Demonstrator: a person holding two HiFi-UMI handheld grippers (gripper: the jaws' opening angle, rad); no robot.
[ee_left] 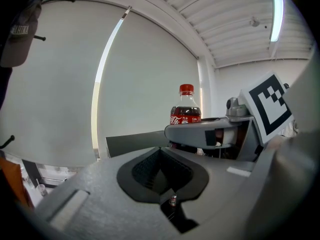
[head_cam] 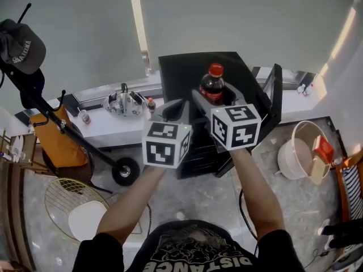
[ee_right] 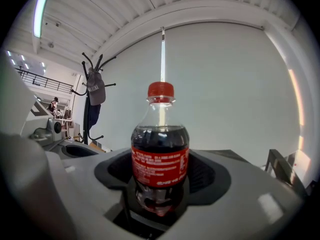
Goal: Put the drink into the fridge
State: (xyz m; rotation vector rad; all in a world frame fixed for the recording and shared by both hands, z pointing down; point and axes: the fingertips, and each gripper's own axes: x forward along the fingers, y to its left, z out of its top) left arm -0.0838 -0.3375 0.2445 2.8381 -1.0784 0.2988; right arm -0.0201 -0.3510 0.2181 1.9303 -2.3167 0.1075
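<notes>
A cola bottle (head_cam: 213, 86) with a red cap and red label stands upright between the jaws of my right gripper (head_cam: 220, 99), which is shut on its lower body. In the right gripper view the bottle (ee_right: 160, 154) fills the middle, and the right gripper (ee_right: 161, 186) wraps round it. My left gripper (head_cam: 172, 113) hovers just to the left, shut with nothing in it; its hollow pads (ee_left: 145, 170) meet. The low black fridge (head_cam: 184, 68) stands right behind both grippers, its door (head_cam: 275, 90) swung open to the right. From the left gripper view the bottle (ee_left: 185, 109) rises behind the right gripper's jaw.
A coat stand with a grey cap (head_cam: 21, 46) and an orange bag (head_cam: 50, 134) stand at the left. A white ledge (head_cam: 108, 124) with small items runs behind the fridge. A wire chair (head_cam: 76, 205) is at lower left, a white bucket (head_cam: 298, 152) at the right.
</notes>
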